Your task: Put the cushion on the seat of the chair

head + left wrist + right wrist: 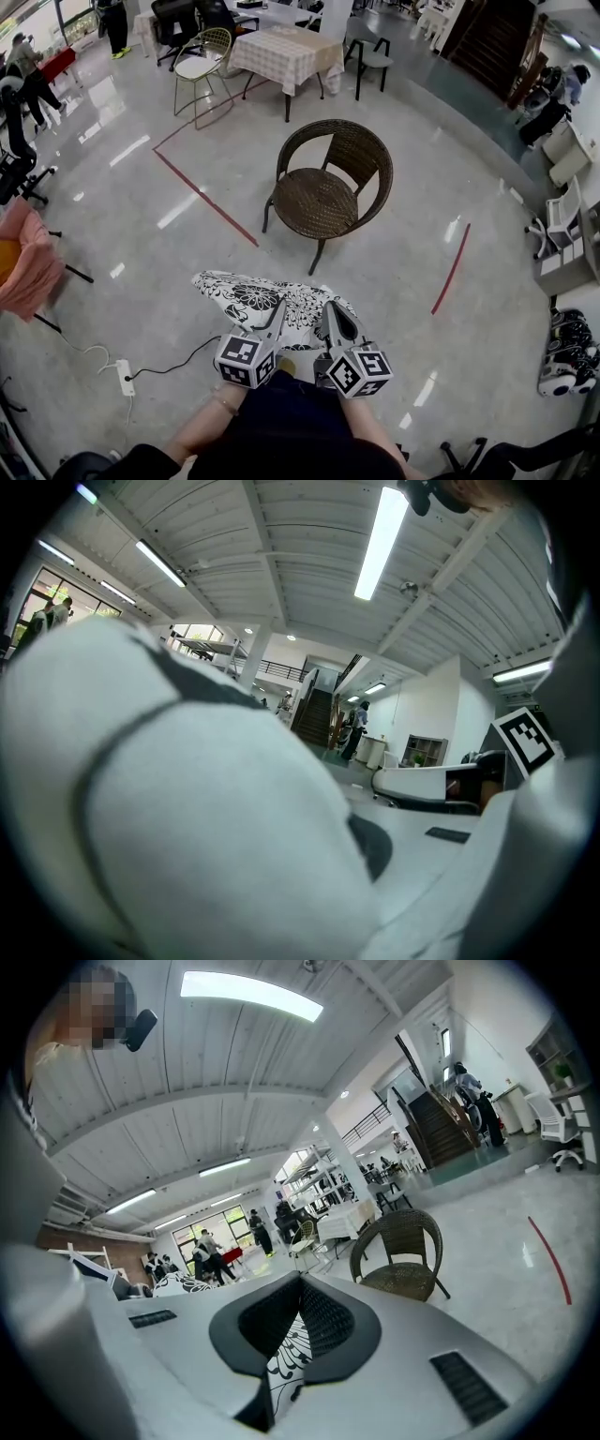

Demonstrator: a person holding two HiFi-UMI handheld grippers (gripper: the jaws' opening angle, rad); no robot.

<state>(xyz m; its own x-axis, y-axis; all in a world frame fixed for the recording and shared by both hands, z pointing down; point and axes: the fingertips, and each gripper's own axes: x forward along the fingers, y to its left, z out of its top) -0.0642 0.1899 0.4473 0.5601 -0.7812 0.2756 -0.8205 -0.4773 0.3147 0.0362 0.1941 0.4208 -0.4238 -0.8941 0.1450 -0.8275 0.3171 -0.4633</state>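
Observation:
A white cushion (246,298) with a black flower print hangs above the floor, close in front of me. My left gripper (278,311) and right gripper (329,315) are both shut on its near edge, side by side. The brown wicker chair (323,200) stands a little beyond the cushion, its round seat bare. In the right gripper view the black pads (323,1321) pinch the printed fabric (284,1361), and the chair (403,1262) shows ahead to the right. In the left gripper view the blurred cushion (187,836) fills most of the picture and hides the jaws.
A red tape line (206,202) crosses the shiny floor left of the chair, and a shorter one (452,268) lies to its right. A table with a checked cloth (286,52) and a wire chair (202,67) stand farther back. A power strip (125,376) with its cable lies near left.

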